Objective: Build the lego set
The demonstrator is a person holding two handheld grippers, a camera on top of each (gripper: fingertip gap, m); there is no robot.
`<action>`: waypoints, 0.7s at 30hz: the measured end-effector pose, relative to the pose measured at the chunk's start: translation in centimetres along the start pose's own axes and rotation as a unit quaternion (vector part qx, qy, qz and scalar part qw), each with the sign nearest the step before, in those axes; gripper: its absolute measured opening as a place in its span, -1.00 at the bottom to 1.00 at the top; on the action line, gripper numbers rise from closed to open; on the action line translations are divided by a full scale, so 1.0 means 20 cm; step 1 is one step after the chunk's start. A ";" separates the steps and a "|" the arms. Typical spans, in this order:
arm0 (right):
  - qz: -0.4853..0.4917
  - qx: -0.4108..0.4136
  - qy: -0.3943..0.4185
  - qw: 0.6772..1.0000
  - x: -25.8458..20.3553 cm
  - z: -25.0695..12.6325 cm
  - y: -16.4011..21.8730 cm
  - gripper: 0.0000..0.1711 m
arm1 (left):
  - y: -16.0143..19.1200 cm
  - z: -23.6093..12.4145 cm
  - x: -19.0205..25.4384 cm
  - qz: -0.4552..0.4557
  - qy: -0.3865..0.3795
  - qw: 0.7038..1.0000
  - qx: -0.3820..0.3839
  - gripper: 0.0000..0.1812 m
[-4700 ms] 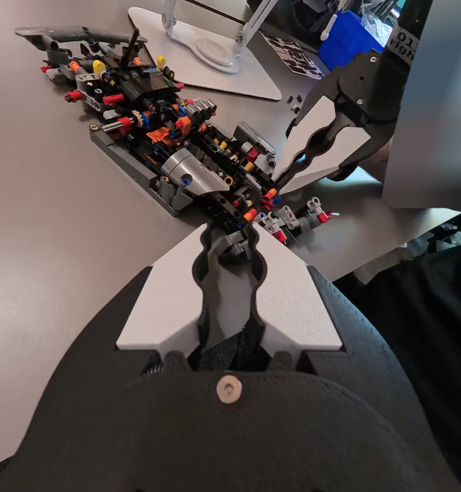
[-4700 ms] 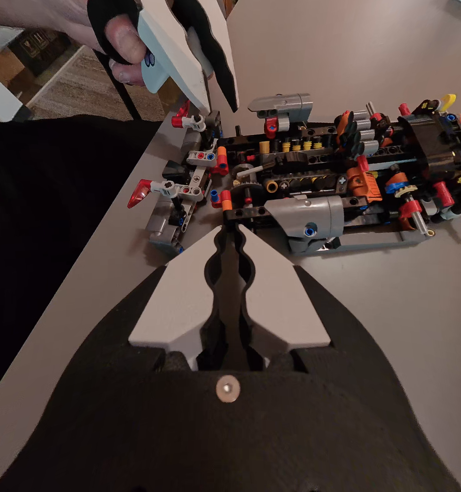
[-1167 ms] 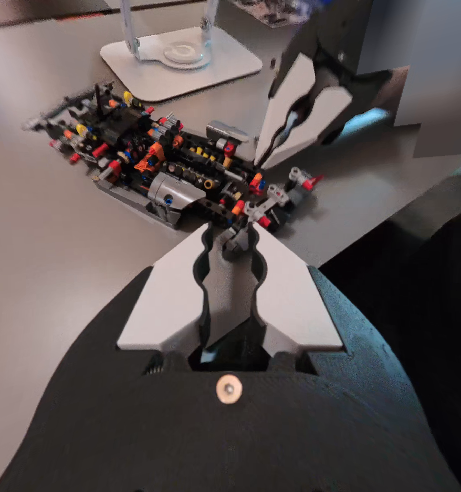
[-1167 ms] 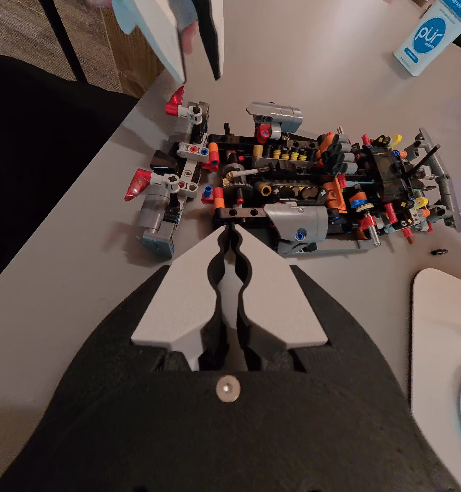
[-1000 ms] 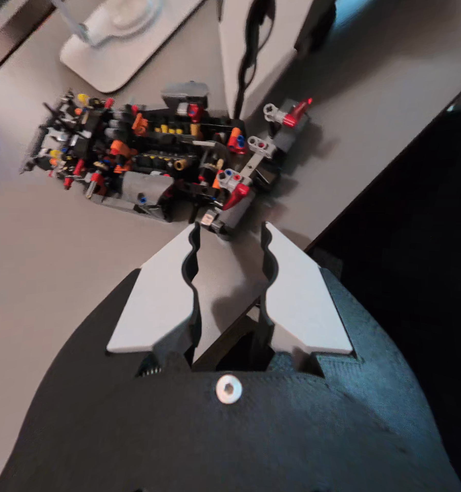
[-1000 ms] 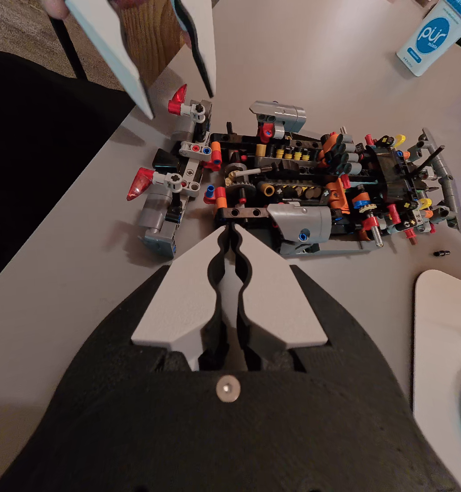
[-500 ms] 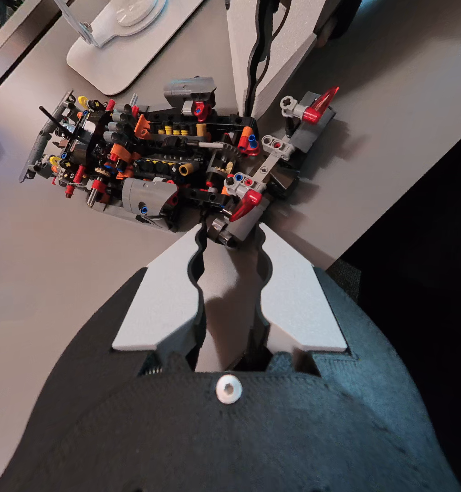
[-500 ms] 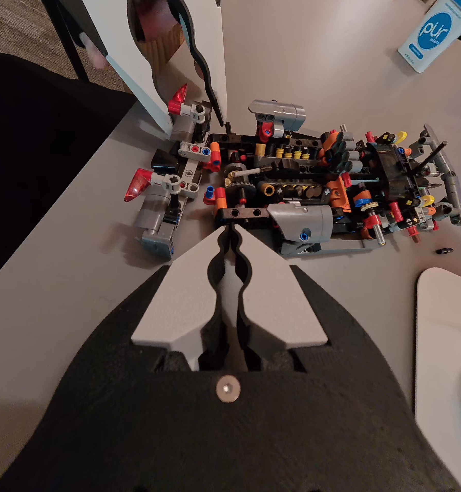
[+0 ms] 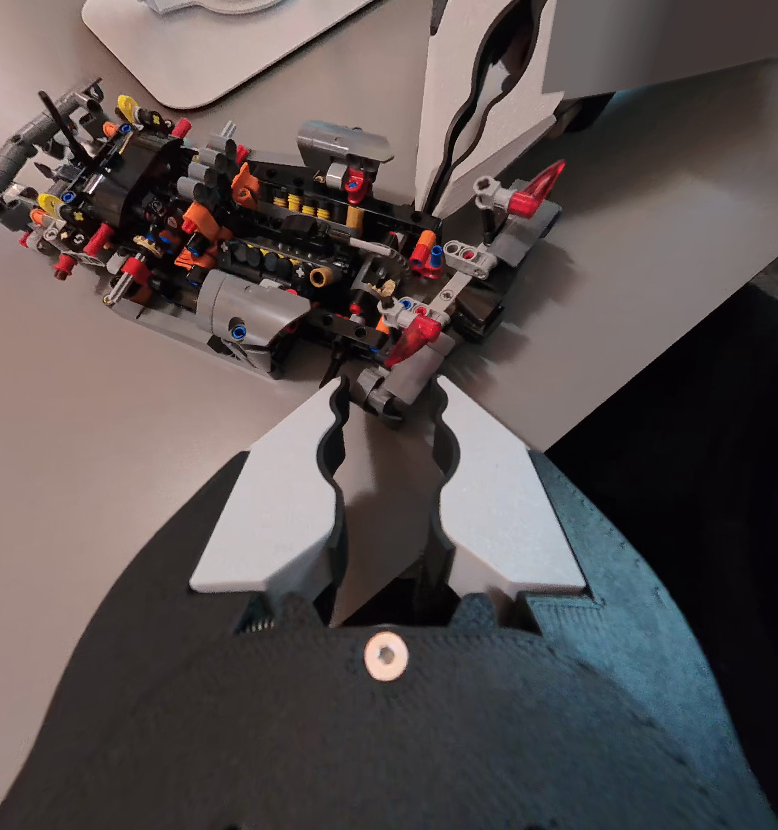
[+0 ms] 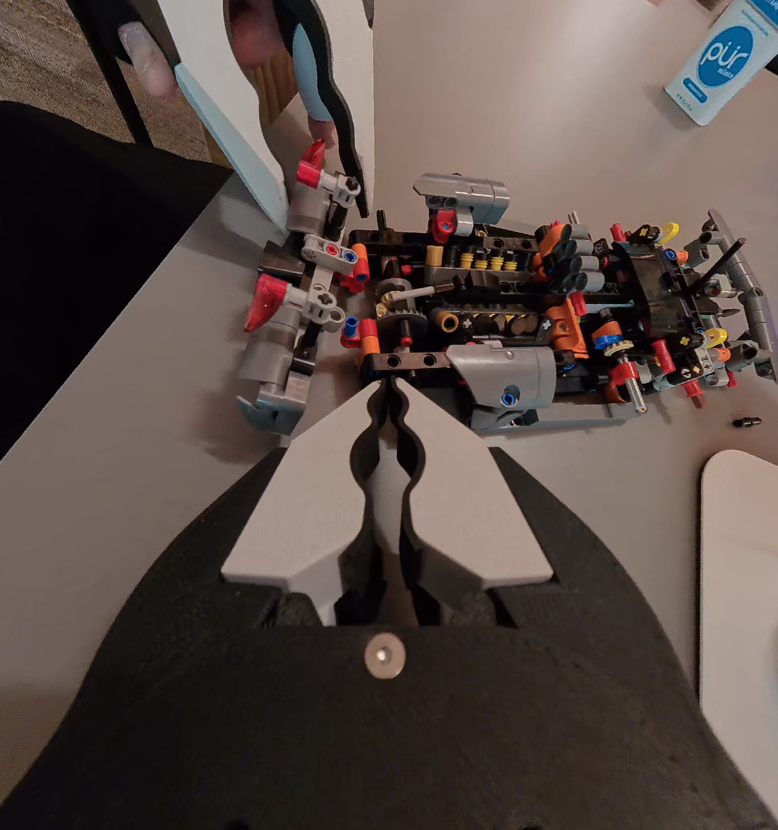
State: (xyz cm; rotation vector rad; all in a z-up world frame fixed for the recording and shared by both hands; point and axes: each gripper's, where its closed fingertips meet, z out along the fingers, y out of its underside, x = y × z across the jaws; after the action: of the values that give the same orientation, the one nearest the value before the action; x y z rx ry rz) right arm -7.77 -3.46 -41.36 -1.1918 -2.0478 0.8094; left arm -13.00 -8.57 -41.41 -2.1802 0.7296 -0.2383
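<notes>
Straddling the grey tail section [image 9: 416, 375] with parted fingers, the left hand-held gripper [image 9: 389, 386] could shove it off the surface [image 9: 109, 449] edge at 3 o'clock, while the closed, empty right hand-held gripper [image 10: 388, 385] barely braces the lego chassis [image 10: 490, 314].

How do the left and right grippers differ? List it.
The left gripper is open; the right gripper is shut. The left gripper straddles the end of the grey tail section; the right gripper holds nothing, tips by the black chassis beam. Both have grey fingers on black bodies.

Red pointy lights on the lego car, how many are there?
2, both on the grey tail piece: one between the left tongs, the other nearer the right tongs. More may be hidden.
</notes>
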 end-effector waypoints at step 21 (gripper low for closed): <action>0.015 0.037 -0.053 0.998 -0.02 -0.07 -0.04 -1.00 | -0.04 -0.04 -0.01 -0.191 0.079 0.978 0.035 -0.65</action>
State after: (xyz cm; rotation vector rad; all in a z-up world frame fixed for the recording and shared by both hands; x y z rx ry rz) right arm -6.98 -3.88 -40.04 -1.1639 -2.0690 0.9749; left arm -13.16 -8.52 -40.28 -2.2368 0.3735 -0.6315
